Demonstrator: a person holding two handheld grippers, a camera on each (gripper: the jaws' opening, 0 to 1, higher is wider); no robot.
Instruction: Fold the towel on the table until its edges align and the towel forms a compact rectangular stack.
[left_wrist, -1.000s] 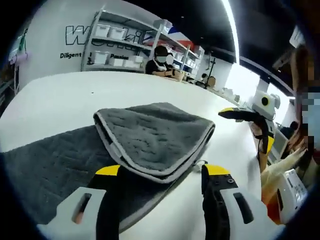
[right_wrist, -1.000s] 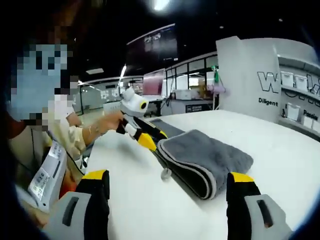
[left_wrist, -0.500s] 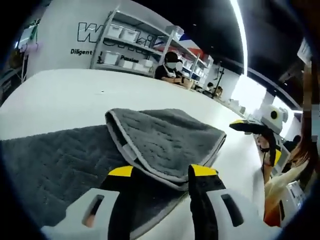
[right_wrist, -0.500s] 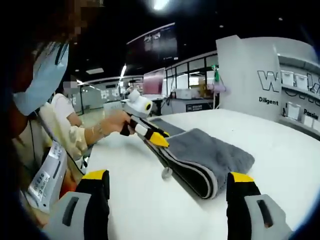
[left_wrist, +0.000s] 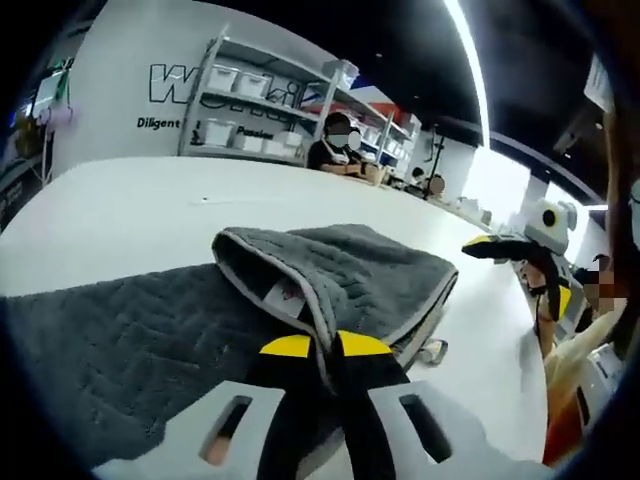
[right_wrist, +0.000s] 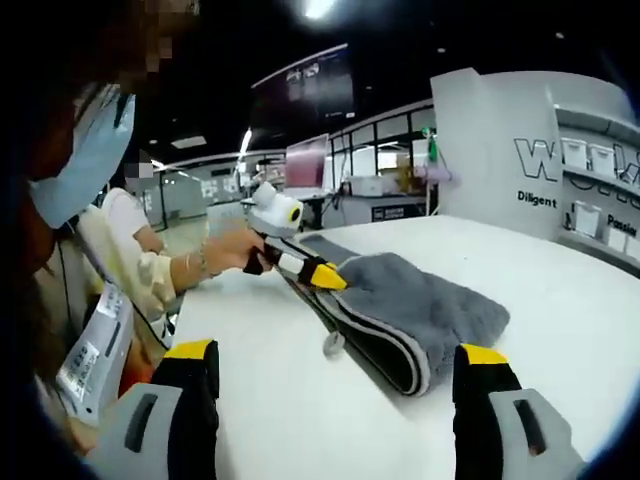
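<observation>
I see a grey towel (left_wrist: 200, 310) lying on a wide white table (left_wrist: 110, 205), with one part folded over onto the rest so that a thick doubled layer sits on top of a flat single layer. In the left gripper view, my left gripper (left_wrist: 325, 345) has its two yellow-tipped jaws pressed together on the pale-trimmed edge of the folded upper layer, pinching the towel at that edge. A small label shows on the trim just beyond the jaws. Off to the right in that view, the right gripper (left_wrist: 490, 245) hangs above the table, well apart from the towel.

In the right gripper view, the right gripper's own jaws stand wide apart at the bottom, with nothing between them, and the bare table lies below. The towel (right_wrist: 415, 315) lies ahead as a folded bundle, its light border curving round the near end. The left gripper (right_wrist: 330, 278) enters from the left, held by a person's hand (right_wrist: 225, 248), its yellow tips touching the towel's near edge.

Behind the table stand white shelves (left_wrist: 250, 95) with storage boxes, and a seated person (left_wrist: 335, 150) works at a far bench
</observation>
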